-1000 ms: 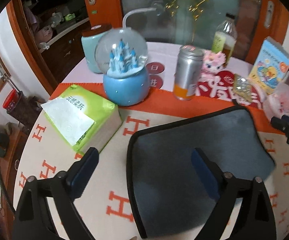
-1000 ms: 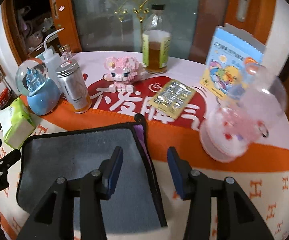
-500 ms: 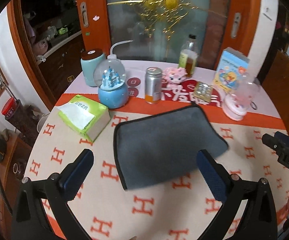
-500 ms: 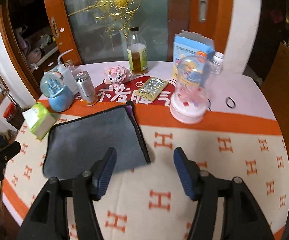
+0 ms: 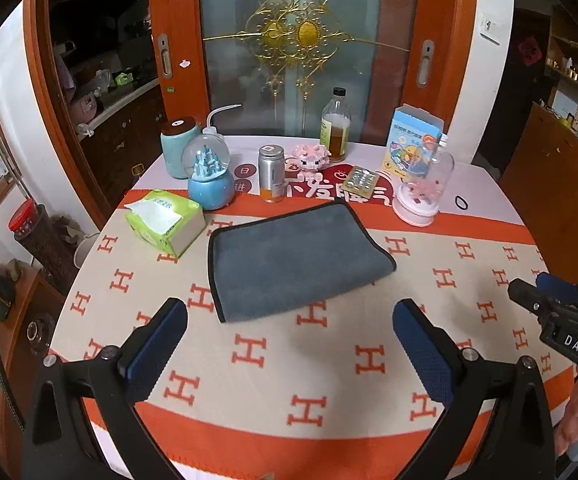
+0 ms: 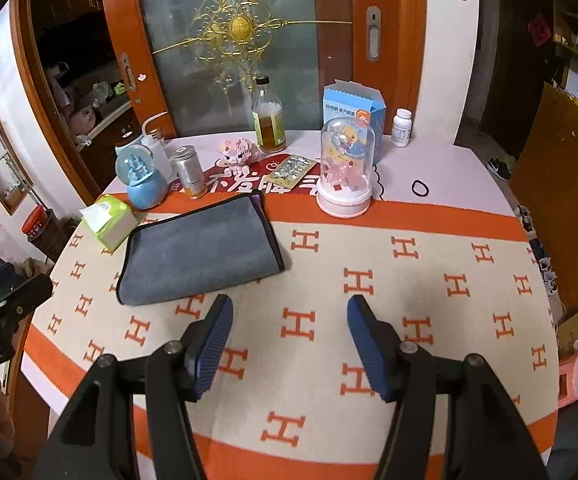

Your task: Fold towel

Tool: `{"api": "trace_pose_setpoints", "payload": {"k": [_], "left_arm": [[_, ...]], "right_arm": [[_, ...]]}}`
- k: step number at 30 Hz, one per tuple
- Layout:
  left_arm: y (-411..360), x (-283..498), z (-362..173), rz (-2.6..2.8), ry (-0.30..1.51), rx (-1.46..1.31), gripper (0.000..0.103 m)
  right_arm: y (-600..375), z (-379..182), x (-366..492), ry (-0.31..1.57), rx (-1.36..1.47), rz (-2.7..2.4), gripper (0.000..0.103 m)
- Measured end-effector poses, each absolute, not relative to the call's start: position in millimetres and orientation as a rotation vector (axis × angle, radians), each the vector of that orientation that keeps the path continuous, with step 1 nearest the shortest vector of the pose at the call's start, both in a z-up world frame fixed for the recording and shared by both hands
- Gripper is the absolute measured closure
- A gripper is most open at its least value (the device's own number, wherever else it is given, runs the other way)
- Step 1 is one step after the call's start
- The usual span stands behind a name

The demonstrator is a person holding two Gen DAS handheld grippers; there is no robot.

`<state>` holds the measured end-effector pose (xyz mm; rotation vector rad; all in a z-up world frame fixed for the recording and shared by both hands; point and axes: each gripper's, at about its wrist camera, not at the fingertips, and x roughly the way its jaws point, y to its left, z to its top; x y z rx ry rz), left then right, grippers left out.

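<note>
A grey towel (image 5: 297, 258) with a dark edge lies folded flat on the round table; it also shows in the right wrist view (image 6: 201, 252), with a purple inner layer peeking at its far corner. My left gripper (image 5: 289, 344) is open and empty, raised above the table in front of the towel. My right gripper (image 6: 289, 340) is open and empty, raised to the right of the towel. Neither touches the towel. The right gripper's body shows at the right edge of the left wrist view (image 5: 561, 312).
Behind the towel stand a green tissue pack (image 5: 165, 220), a blue snow globe (image 5: 209, 176), a silver can (image 5: 271, 180), a pink brick pig (image 5: 309, 156), a bottle (image 5: 335, 128), a pill blister (image 5: 359, 182), a domed toy (image 6: 345, 168) and a blue box (image 6: 353, 108). A hair tie (image 6: 420, 188) lies right.
Both grippers have pulled up and back from close over the towel to well in front of it. The towel lies still, folded, and much more of the table shows.
</note>
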<state>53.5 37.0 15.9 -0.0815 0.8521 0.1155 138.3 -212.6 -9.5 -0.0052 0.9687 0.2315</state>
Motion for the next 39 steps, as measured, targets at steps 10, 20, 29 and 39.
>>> {"api": "trace_pose_setpoints", "payload": {"k": [10,20,29,39], "left_arm": [[29.5,35.5,21.1,0.102,0.882,-0.047,0.001],[20.6,23.9,19.1,0.038,0.904,0.012,0.001],[18.9,16.9,15.4,0.029,0.916,-0.004,0.001],[17.3,9.3,15.8,0.042,0.907,-0.007,0.001]], "right_arm": [[-212.7,5.2,100.7,0.963,0.019,0.191,0.043],[-206.4,10.0,74.3,0.961,0.084,0.102,0.043],[-196.6,10.1,58.1,0.963,0.080,0.051,0.043],[-194.5,8.6,43.2,0.968,0.065,0.025,0.043]]}}
